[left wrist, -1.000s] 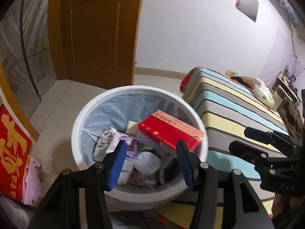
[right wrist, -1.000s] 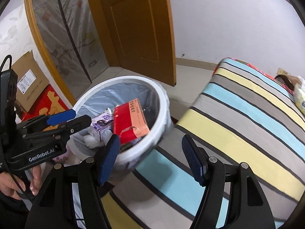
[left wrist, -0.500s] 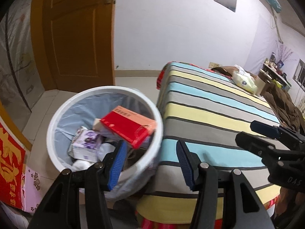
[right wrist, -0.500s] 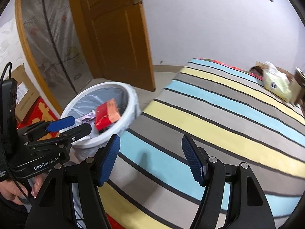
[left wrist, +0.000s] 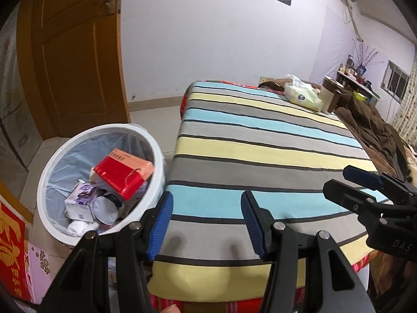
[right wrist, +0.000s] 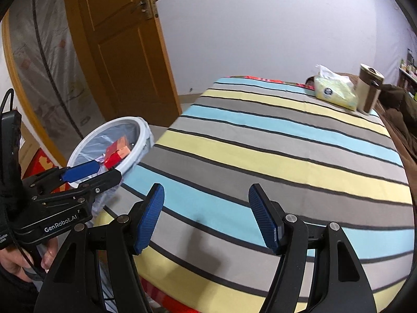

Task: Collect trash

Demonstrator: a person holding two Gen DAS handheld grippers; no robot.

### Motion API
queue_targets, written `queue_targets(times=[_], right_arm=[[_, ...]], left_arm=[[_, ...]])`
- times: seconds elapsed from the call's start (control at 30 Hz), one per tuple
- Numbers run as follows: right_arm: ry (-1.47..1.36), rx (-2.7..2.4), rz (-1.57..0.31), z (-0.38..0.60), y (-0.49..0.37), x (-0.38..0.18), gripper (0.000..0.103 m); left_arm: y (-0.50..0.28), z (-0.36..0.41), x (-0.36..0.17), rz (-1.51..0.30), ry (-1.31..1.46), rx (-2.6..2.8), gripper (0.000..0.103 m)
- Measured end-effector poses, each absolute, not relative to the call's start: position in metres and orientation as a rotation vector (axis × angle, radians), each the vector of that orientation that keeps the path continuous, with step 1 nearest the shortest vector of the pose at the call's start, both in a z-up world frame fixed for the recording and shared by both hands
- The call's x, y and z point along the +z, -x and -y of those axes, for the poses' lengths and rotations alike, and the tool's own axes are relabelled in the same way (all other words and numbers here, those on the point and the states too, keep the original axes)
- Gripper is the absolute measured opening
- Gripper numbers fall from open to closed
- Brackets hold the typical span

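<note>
Both grippers hung with their jaws spread wide and holding nothing above the near end of a striped bed (left wrist: 260, 140), the left gripper (left wrist: 206, 224) at the lower centre of its frame and the right gripper (right wrist: 206, 219) at the lower centre of its own. The white trash bin (left wrist: 49, 172) sat at the lower left of the left wrist view, just beside the bed's corner, lined with a pale bag and holding a red box (left wrist: 120, 174), a purple carton (left wrist: 80, 200) and crumpled white paper (left wrist: 78, 227). 1 second before, that bin had filled the centre of the left wrist frame between the blue pads; it now lay left of them, and the bed took most of both views. In the right wrist view the bin (right wrist: 144, 135) had shrunk toward the middle left. A yellow tissue pack (right wrist: 333, 91) and a beige lidded cup (right wrist: 368, 91), touching side by side, now showed at the upper right, on the far end of the bed. An orange wooden door (right wrist: 125, 49) stood at the upper left
</note>
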State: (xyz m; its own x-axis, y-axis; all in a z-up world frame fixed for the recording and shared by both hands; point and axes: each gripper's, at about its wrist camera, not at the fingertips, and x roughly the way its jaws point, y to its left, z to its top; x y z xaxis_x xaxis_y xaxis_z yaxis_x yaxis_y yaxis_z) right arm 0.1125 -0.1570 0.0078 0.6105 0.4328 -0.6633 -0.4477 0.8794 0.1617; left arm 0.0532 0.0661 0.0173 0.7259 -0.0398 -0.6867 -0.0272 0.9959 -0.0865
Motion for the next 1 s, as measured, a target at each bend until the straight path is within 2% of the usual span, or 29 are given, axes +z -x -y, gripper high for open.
queue_targets(times=[1.0], right_arm=[[0.004,0.486,-0.786,0.174,-0.104,-0.005,0.069]], left_arm=[[-0.048,-0.045,0.008,-0.77,0.061,-0.01,0.056]])
